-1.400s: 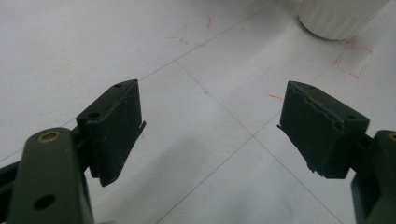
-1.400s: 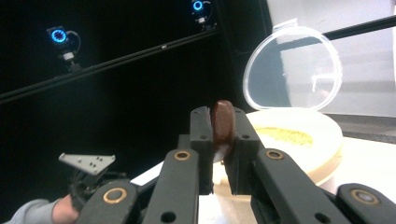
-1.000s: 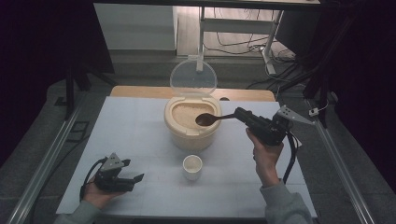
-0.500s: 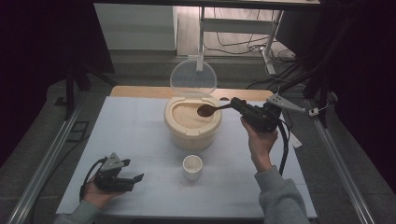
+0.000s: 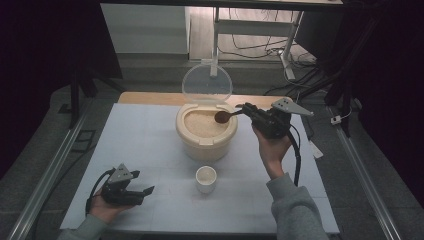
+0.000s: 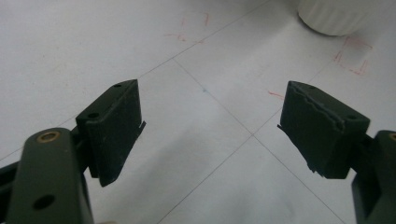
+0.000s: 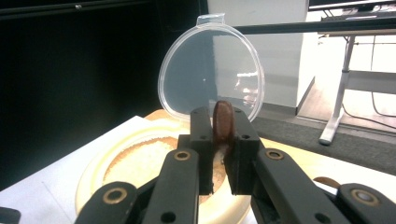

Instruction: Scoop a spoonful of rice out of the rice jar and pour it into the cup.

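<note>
The right gripper [image 5: 250, 111], jaws clamped on a brown spoon [image 5: 226, 116] whose handle runs back along them, holds its bowl over the rice container [image 5: 206, 131], while the left gripper [image 5: 142, 192] rests with jaws apart.

My right claw [image 5: 245, 109] is raised on an upright forearm, grey sleeve at the lower edge of the high view, with my hand [image 5: 271, 149] wrapped around its grip from below; its jaws are pressed close together and point leftward. My left claw [image 5: 142, 192] lies low near the front left, cradled in my left hand [image 5: 102, 207], palm up, its jaws spread wide apart with nothing between them.
</note>
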`<state>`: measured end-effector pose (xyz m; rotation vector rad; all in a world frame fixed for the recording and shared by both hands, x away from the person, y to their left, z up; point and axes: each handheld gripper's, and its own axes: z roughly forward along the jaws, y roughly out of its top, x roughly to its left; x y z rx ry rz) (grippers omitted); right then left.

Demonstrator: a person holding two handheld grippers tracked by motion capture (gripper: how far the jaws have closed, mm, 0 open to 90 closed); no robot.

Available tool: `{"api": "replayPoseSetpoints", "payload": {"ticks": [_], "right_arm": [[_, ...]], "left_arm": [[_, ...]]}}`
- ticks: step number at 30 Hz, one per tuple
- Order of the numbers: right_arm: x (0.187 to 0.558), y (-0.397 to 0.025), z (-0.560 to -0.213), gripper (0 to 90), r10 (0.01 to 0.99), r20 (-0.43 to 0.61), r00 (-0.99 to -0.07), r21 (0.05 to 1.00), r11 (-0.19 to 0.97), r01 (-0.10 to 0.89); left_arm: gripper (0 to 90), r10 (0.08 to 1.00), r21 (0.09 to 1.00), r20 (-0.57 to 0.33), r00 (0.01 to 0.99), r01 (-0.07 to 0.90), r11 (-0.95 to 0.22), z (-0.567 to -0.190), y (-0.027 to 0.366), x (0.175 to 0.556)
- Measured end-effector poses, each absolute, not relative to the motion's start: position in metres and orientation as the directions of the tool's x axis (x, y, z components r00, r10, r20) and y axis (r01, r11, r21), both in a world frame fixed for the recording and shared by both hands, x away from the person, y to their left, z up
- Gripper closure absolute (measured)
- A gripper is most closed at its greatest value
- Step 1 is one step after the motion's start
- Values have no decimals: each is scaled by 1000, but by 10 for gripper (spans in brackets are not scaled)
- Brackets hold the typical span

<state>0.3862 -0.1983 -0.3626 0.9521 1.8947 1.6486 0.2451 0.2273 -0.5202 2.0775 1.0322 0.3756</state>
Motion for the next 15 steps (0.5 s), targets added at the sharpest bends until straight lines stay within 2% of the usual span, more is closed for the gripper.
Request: {"api": "replayPoseSetpoints", "payload": {"ticks": [7, 15], "right_arm": [[385, -191, -363, 822, 763, 14, -647, 977, 126, 170], [387, -188, -367, 823, 756, 28, -654, 972, 132, 194]], "left_arm": [[204, 776, 748, -72, 627, 548, -374, -521, 227, 245], [204, 776, 748, -72, 627, 549, -374, -521, 227, 245]]}}
